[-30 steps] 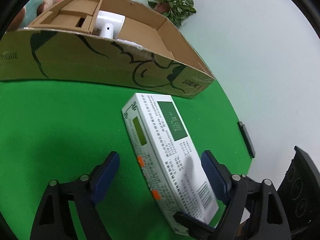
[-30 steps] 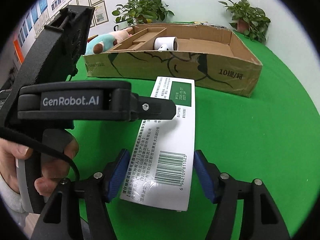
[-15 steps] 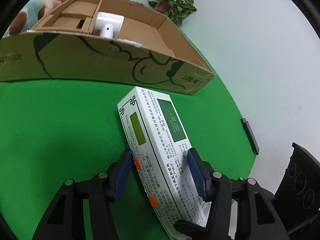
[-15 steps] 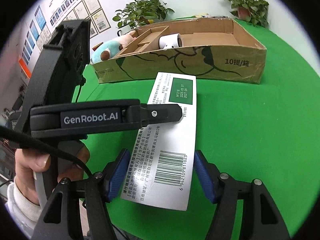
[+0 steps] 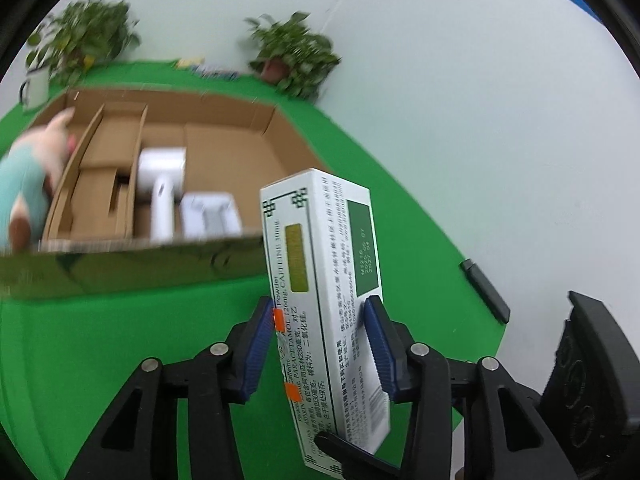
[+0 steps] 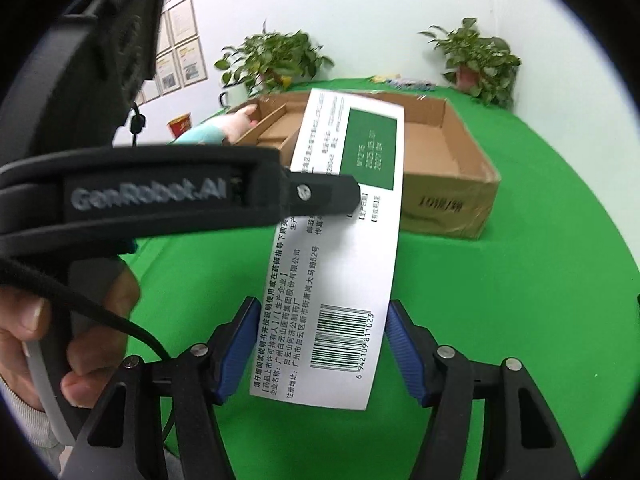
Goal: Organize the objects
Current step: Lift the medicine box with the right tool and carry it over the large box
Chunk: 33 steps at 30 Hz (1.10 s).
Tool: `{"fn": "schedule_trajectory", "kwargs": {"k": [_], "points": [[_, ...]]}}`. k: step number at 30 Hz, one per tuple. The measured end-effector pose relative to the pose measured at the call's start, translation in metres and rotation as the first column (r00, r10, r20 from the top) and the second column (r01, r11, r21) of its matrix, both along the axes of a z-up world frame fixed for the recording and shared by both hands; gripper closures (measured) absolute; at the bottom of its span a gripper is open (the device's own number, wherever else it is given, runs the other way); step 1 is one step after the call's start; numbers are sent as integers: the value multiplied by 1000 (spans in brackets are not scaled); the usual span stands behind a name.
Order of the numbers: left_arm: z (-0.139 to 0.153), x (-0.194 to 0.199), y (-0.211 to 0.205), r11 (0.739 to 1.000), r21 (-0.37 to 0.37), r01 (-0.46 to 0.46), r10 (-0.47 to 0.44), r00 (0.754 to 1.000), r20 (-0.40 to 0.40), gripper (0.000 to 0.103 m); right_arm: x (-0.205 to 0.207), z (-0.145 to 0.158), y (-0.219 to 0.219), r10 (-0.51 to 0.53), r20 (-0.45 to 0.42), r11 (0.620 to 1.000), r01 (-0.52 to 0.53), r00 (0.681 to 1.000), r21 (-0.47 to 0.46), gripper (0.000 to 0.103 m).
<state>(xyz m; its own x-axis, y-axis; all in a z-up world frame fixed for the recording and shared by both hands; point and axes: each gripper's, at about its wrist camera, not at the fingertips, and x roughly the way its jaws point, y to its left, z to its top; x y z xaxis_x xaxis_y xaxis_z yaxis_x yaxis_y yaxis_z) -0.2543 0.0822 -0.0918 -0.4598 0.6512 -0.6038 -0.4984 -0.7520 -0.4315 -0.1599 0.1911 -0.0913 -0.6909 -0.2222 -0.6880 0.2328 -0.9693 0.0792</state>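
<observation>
My left gripper (image 5: 320, 344) is shut on a long white medicine box (image 5: 324, 280) with a green patch and holds it above the green table, tilted up toward the open cardboard box (image 5: 224, 148). In the right wrist view the same medicine box (image 6: 336, 248) lies between my right gripper's (image 6: 320, 344) blue pads (image 6: 236, 344). The right jaws stand open with small gaps on both sides, not clamping it. The left gripper's black body (image 6: 160, 196) crosses that view.
The cardboard box holds a white device (image 5: 162, 184), a white tray (image 5: 210, 214) and cardboard inserts (image 5: 108, 184). A plush toy (image 5: 28, 184) leans at its left end. Potted plants (image 5: 296, 52) and a mug (image 5: 36, 86) stand at the back. A black bar (image 5: 484, 290) lies at the table's right edge.
The left gripper closed on the medicine box and lifted it off the table, tilting it up toward the cardboard box. The right gripper stayed open around the box's barcode end.
</observation>
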Motion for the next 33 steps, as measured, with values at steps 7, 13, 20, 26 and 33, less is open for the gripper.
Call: {"fn": "schedule_trajectory", "kwargs": {"k": [7,13,20,26,33], "points": [[44,-6,10,999,21,25,-23,994,-111,61,-17,27,2,-27,-96,998,31,995,50,41],[77,-19,16,999,29,29,-24,985,-171,62,-41,49,6,-34,-131,997,43,991,60,41],[106,-47,16,997,71,26,-11,980,-200,62,-72,75,9,-27,-159,995,42,987,92,41],[119,-78,15,995,96,20,-2,983,-184,62,-106,88,13,-12,-132,995,25,991,95,41],[122,-123,25,996,86,8,4,990,-140,62,-151,90,24,7,-72,995,0,997,96,41]]}}
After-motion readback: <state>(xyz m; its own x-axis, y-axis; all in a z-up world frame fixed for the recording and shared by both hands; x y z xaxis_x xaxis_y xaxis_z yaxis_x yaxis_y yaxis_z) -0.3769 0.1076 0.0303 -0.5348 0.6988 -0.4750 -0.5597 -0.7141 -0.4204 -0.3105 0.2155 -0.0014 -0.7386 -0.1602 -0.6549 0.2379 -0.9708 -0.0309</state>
